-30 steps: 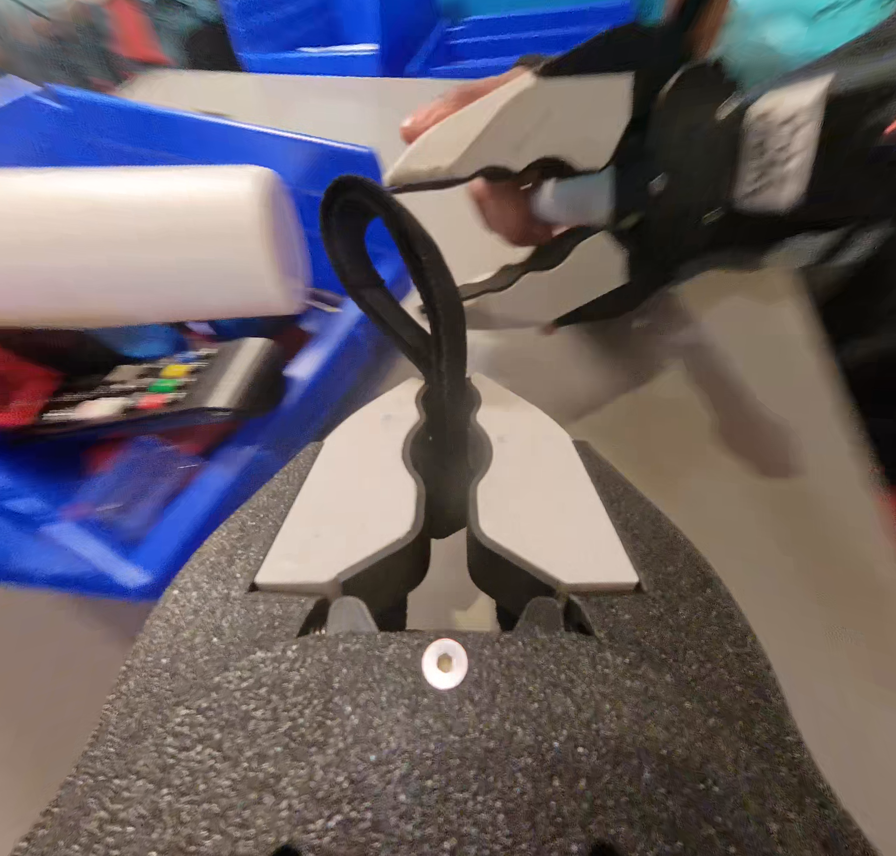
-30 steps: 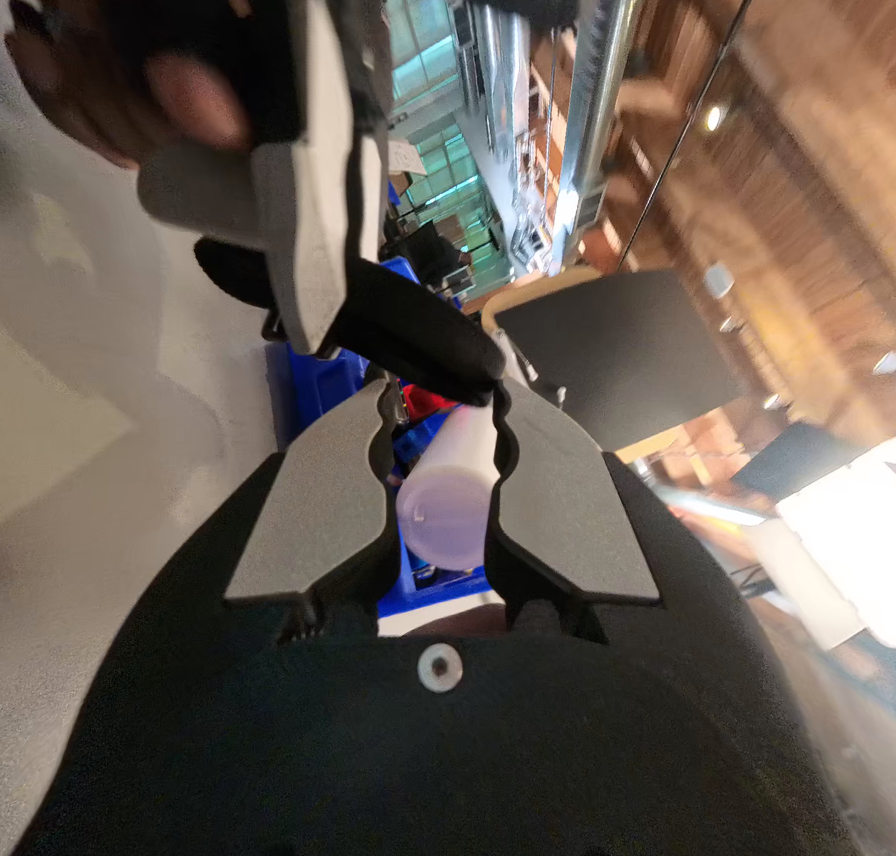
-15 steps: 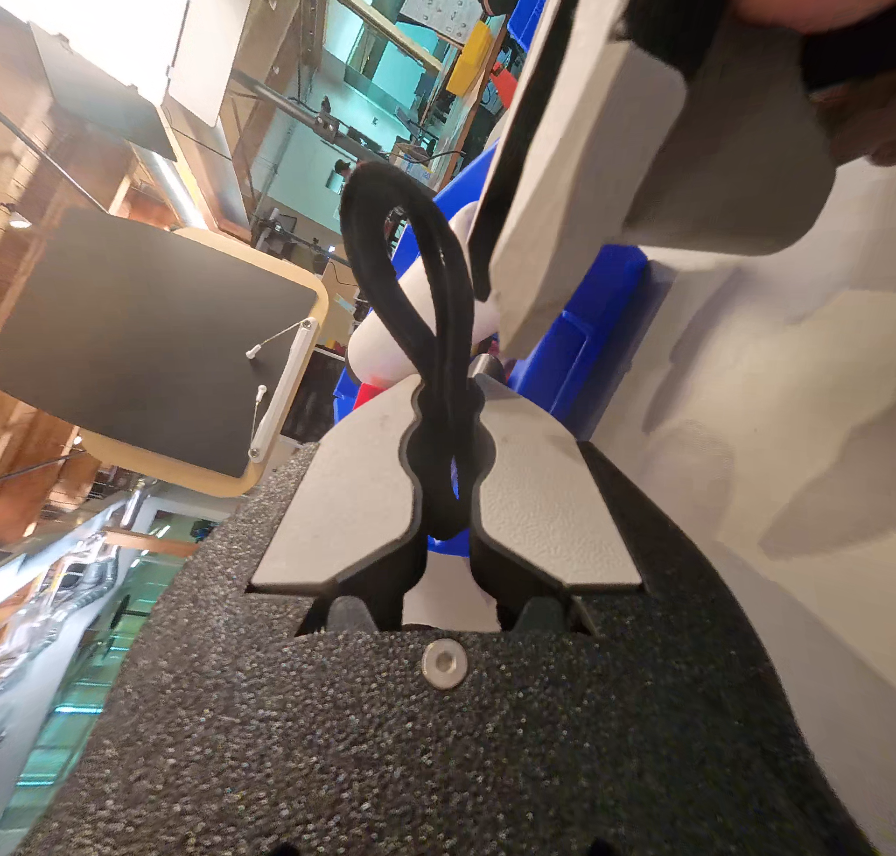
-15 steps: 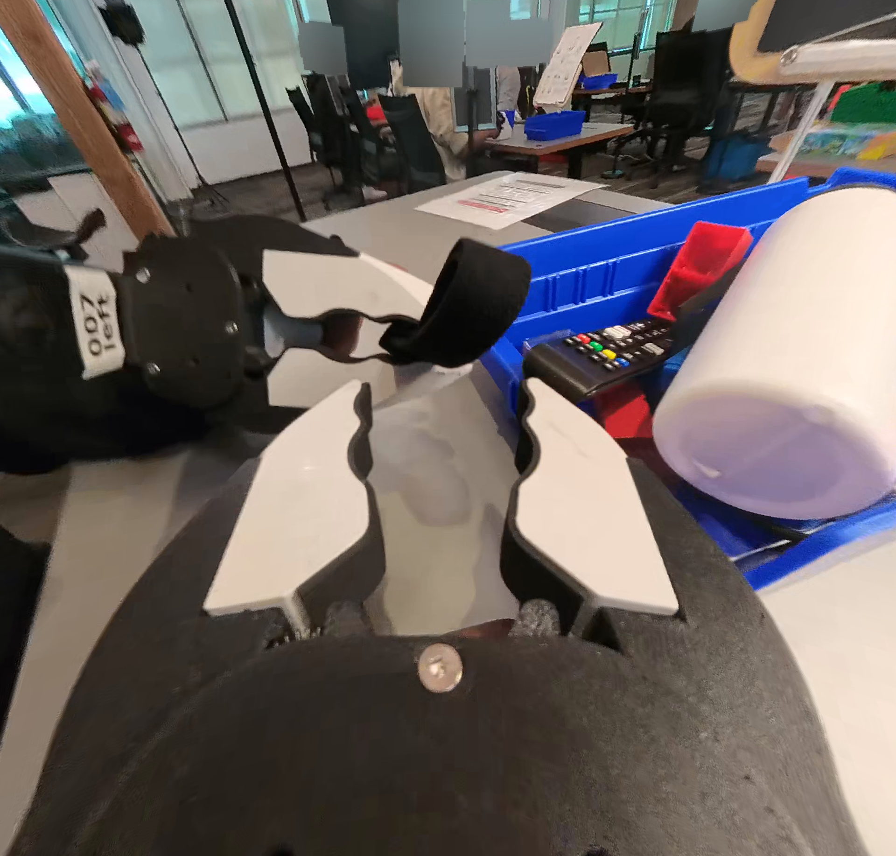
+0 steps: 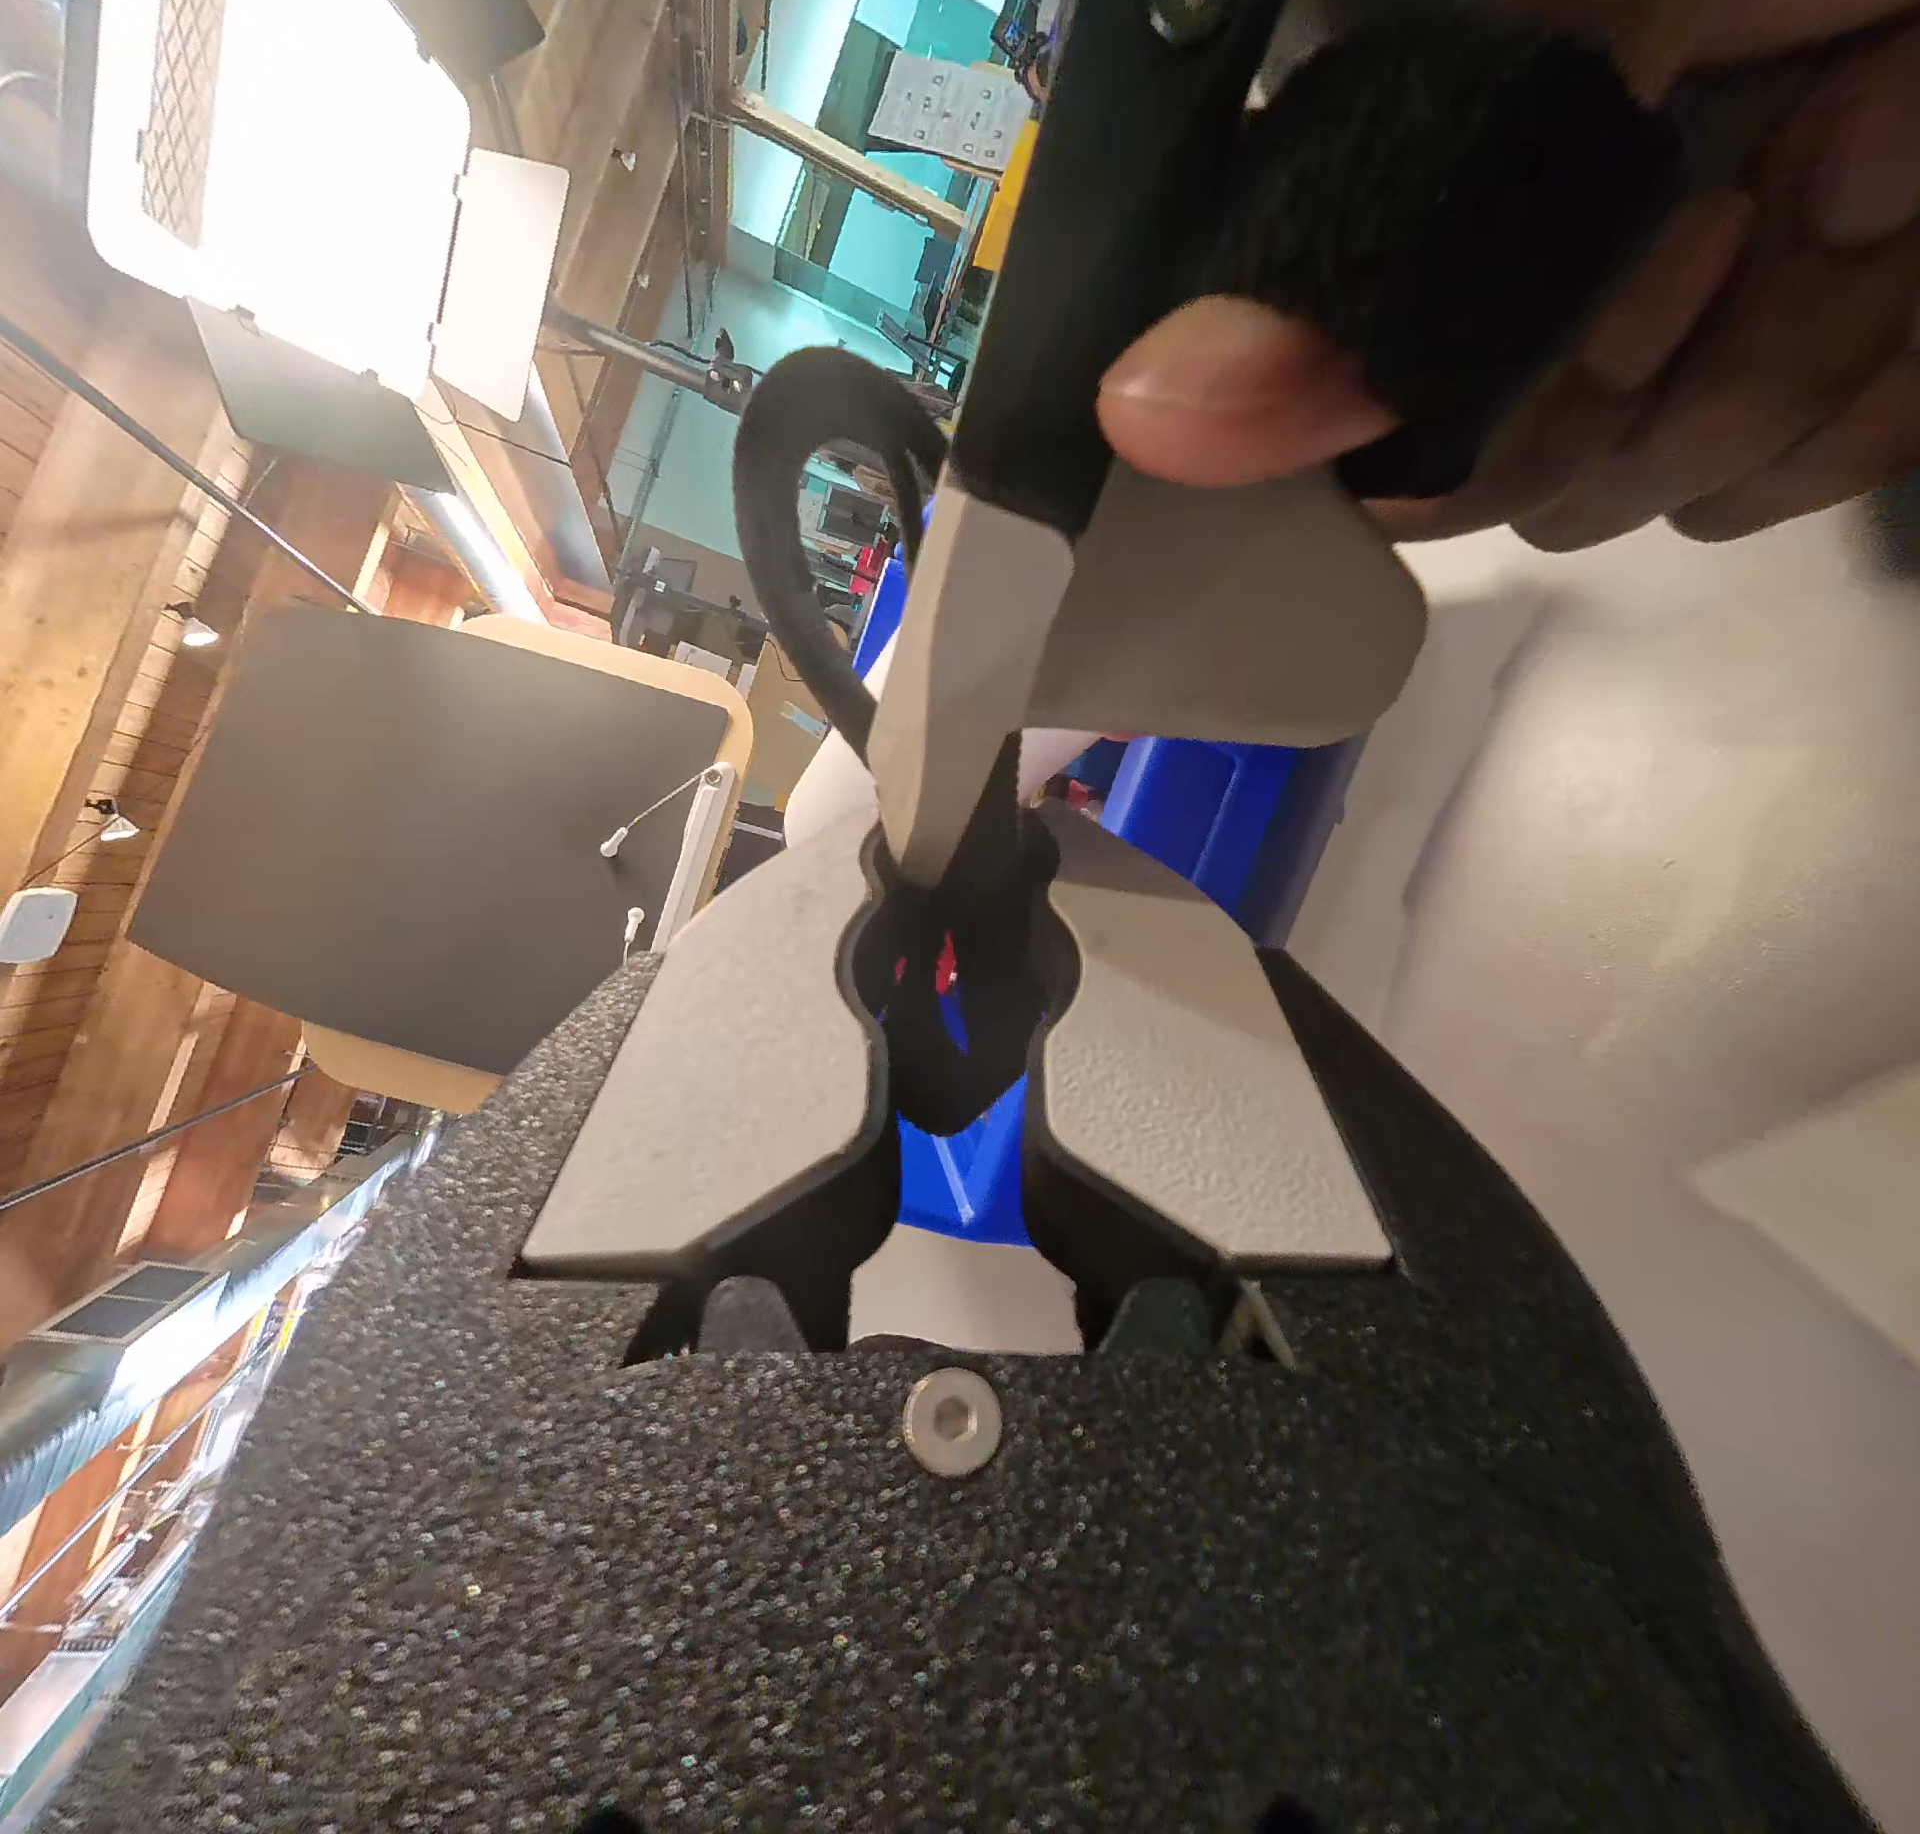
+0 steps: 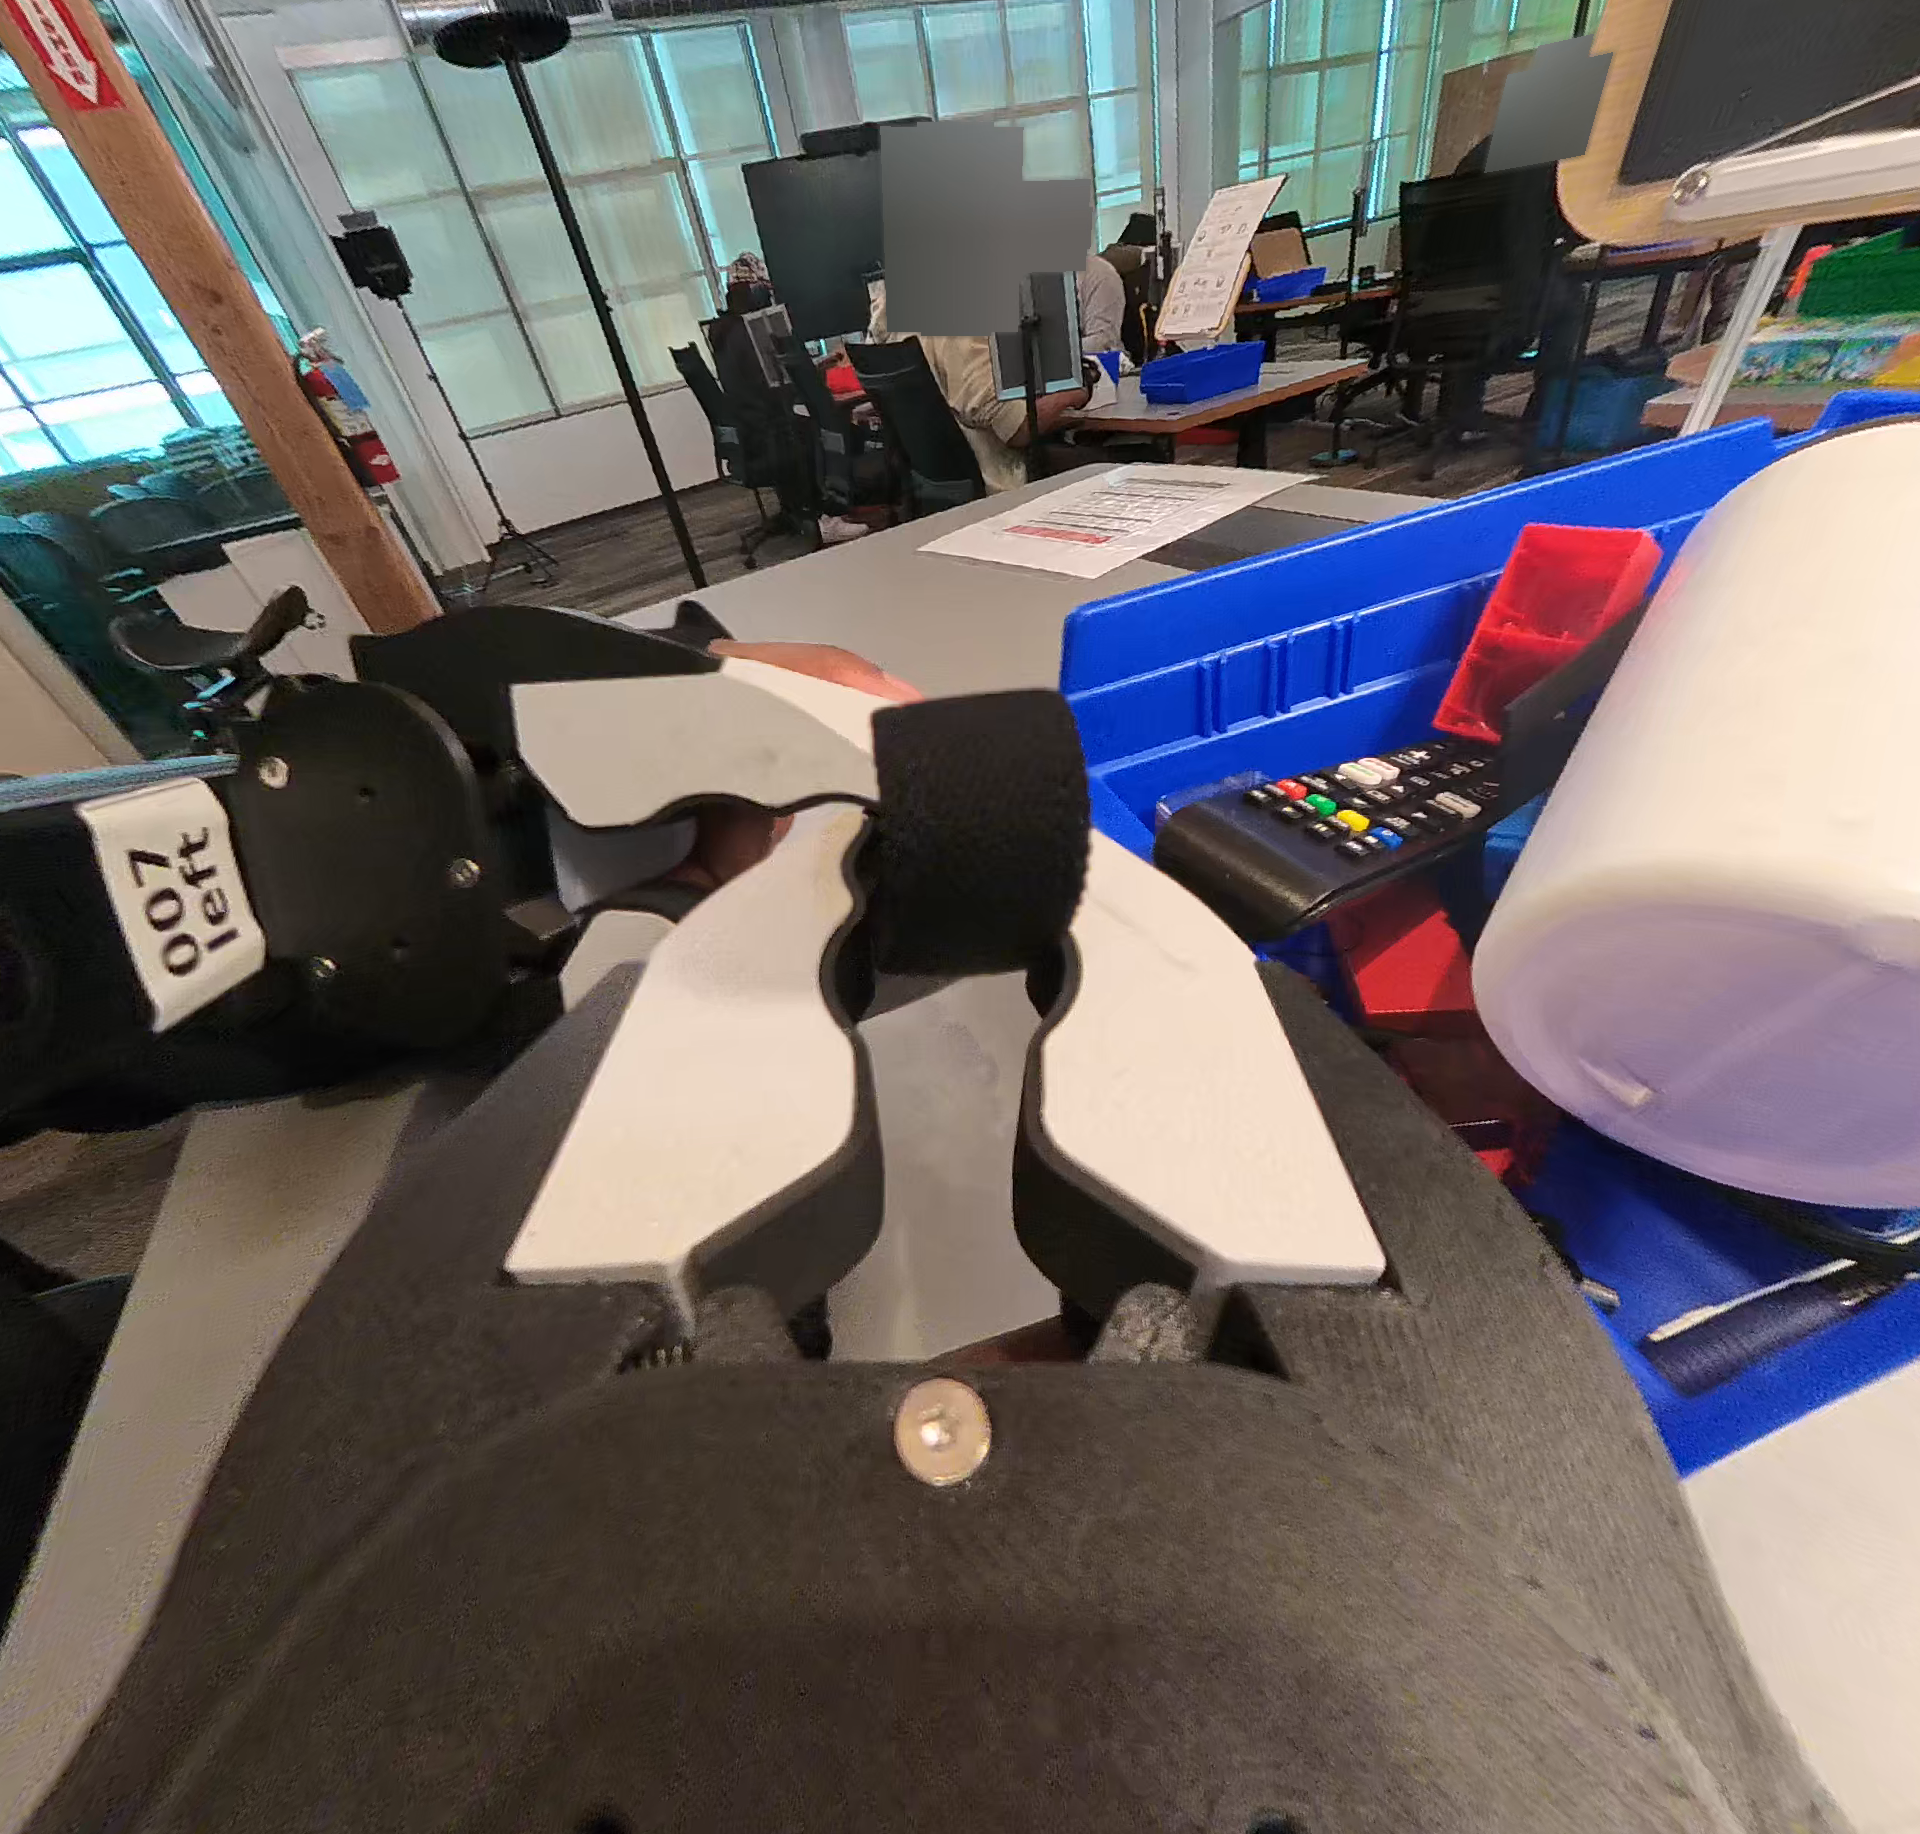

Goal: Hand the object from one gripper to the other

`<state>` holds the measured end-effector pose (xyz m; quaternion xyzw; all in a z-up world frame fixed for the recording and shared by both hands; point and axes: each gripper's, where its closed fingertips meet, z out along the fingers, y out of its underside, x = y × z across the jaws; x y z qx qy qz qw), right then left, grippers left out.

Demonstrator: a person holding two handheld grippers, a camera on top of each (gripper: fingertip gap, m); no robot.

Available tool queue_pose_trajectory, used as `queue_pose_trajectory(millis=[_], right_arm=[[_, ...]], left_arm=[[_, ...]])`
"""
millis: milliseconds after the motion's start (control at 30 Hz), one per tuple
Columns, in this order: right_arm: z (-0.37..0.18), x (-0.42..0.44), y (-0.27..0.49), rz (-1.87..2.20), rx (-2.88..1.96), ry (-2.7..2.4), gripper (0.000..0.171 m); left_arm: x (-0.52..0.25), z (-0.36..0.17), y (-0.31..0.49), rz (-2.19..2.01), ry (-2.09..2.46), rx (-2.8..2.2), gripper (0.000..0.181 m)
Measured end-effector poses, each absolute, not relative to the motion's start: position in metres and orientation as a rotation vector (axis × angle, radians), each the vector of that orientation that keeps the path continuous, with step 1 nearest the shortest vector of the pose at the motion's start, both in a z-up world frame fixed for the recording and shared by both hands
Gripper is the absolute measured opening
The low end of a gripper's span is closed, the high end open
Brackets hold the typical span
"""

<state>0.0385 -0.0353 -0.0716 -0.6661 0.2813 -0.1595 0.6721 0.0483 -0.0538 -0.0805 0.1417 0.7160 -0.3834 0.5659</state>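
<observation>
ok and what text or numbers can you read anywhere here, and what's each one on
I don't quote writing; these things bear it:
white sticker on the left gripper: sharp, legible
red sign on the wooden post: cut off by the frame
printed sheet on the table: too small
poster behind: too small
remote keys: too small

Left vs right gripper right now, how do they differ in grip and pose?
The left gripper has its jaws shut on the black strap at its pinched ends; the right gripper has wider-set jaws around the loop's broad side, contact unclear. The left gripper reaches in from the side; the right gripper points straight ahead in its own view. Both have grey fingers on black bodies and meet at the strap.
</observation>
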Motion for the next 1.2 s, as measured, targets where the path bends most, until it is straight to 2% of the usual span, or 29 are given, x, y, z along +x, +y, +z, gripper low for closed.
queue_pose_trajectory(millis=[267,467,567,700,833,1000,1200], right_arm=[[-0.066,0.037,-0.043,-0.546,-1.523,0.551,0.022],[-0.067,0.043,-0.057,-0.646,-1.555,0.517,0.022],[-0.065,0.043,-0.065,-0.731,-1.567,0.463,0.022],[-0.052,0.035,-0.074,-0.930,-1.555,0.282,0.022],[-0.041,0.016,-0.074,-1.093,-1.517,0.049,0.022],[-0.042,-0.008,-0.061,-1.097,-1.496,-0.156,0.021],[-0.048,-0.021,-0.052,-1.063,-1.486,-0.247,0.022]], left_arm=[[0.045,-0.080,-0.060,-0.935,1.656,0.360,0.032],[0.046,-0.071,-0.059,-1.177,1.674,0.251,0.052],[0.044,-0.071,-0.060,-1.333,1.753,0.179,0.056],[0.040,-0.064,-0.061,-1.749,1.941,-0.074,0.057],[0.031,-0.052,-0.062,-2.330,2.165,-0.448,0.068],[0.015,-0.042,-0.055,-2.974,2.406,-0.816,0.072],[-0.017,-0.062,-0.065,-2.807,2.766,-0.660,0.068]])
